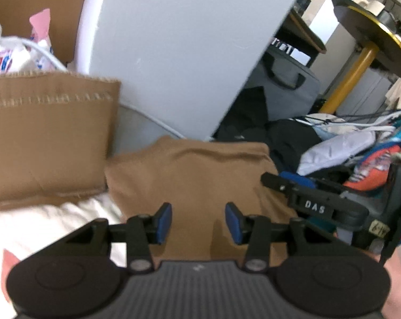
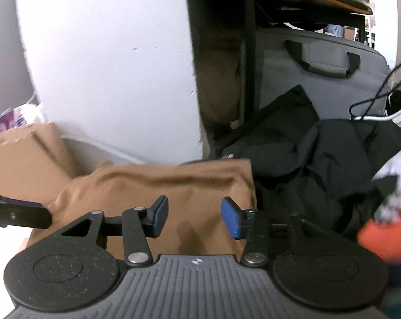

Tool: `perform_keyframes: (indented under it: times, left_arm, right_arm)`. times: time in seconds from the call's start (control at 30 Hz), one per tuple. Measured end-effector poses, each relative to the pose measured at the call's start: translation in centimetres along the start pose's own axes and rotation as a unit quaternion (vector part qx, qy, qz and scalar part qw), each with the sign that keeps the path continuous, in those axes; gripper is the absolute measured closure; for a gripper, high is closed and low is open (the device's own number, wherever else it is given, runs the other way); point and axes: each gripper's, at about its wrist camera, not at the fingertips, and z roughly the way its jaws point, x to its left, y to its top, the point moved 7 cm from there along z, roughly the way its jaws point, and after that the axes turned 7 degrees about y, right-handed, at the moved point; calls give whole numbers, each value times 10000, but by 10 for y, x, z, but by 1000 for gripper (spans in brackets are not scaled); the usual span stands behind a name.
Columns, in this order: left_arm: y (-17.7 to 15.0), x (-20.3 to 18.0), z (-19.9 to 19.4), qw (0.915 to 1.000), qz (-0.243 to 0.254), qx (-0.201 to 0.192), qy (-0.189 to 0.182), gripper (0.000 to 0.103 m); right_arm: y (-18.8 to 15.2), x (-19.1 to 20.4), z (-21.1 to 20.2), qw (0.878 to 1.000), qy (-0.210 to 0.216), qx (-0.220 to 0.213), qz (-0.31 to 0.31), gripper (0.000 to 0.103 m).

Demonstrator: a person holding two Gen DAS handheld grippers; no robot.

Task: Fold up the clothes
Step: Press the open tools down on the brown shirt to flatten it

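While both tongs hung open and held nothing, the left tongs (image 1: 198,222) and right tongs (image 2: 194,218) sat just over the brown cloth (image 1: 200,170).

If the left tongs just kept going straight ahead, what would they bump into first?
Most likely the tan folded garment lying right under and ahead of the left tongs; depth is hard to judge, but nothing else sits between.

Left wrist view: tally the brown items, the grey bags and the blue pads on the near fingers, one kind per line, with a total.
Brown folded cloth garment: 1
Brown cardboard box: 1
Grey fabric bag with black handles: 1
Blue pads on the left gripper fingers: 2
Total: 5
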Motion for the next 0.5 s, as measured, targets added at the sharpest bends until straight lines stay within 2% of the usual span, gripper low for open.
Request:
perform_keyframes:
  times: [0.07,0.3,0.33,0.4,0.5]
  left_arm:
    - [-9,-6,-4,10000,-1,1,-64,68]
    - [-34,-12,3,9996,129,232,0,70]
    - [-36,-10,6,9996,133,238,56,72]
    - [-40,-5,11,9995,141,235,177,85]
    - [-43,2,18,9993,55,268,241,89]
  right_arm:
    - [-10,4,-8,9999,60,36,-93,52]
    - [-46,-2,-14,9997,-22,253,4,52]
    - [-50,-5,-13,9995,-85,289,30,52]
    - [-57,-13,-14,9992,-233,309,115,52]
    - [-65,-26,-16,9982,-434,321,244,52]
